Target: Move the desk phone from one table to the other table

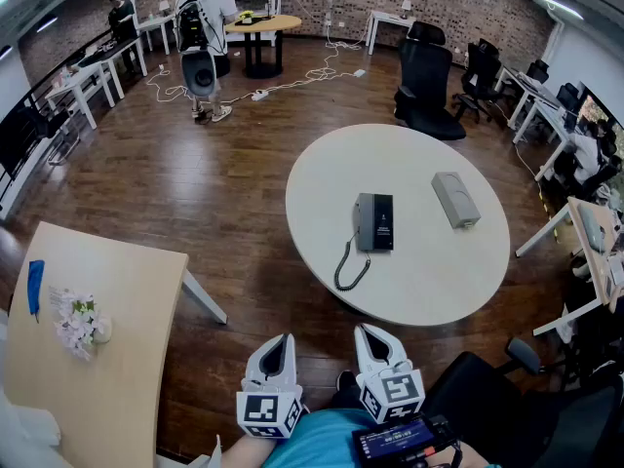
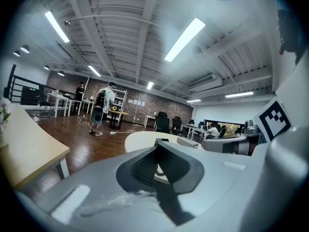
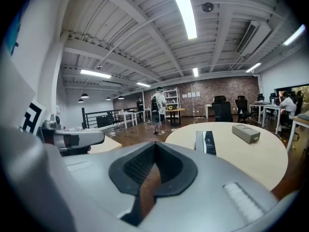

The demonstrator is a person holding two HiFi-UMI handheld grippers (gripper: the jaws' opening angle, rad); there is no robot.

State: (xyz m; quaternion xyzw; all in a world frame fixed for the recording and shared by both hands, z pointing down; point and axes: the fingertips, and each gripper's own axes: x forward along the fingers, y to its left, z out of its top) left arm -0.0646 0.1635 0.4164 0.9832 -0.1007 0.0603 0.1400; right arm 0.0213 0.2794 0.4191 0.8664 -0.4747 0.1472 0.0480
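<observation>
Approach stage, head view. The desk phone [image 1: 375,222] lies flat near the middle of the round white table [image 1: 429,291], centre right of the frame, with its coiled cord [image 1: 351,264] trailing toward the table's lower edge and a grey box [image 1: 455,199] well apart at its right. The left gripper [image 1: 278,351] and the right gripper [image 1: 372,343] sit side by side at the bottom centre, short of the table's rim, each clenched on nothing: each gripper view shows the dark pads pressed together with no object between them. The likely destination, judged from the task, is the wooden table [image 1: 127,359] at the lower left, which bears a bunch of flowers [image 1: 78,320] and a blue object [image 1: 35,286] near its left edge. To do the step well, the jaws should be parted before either gripper comes over the phone. A grip on both long sides of the body would probably be safest, since the handset appears to rest loose on its left side and could slide off if the phone tilts. The cord deserves attention too — it may drag or snag on the table's rim unless the lift is level and clears it. The bare right part of the wooden table offers the better landing place, away from the flowers.
</observation>
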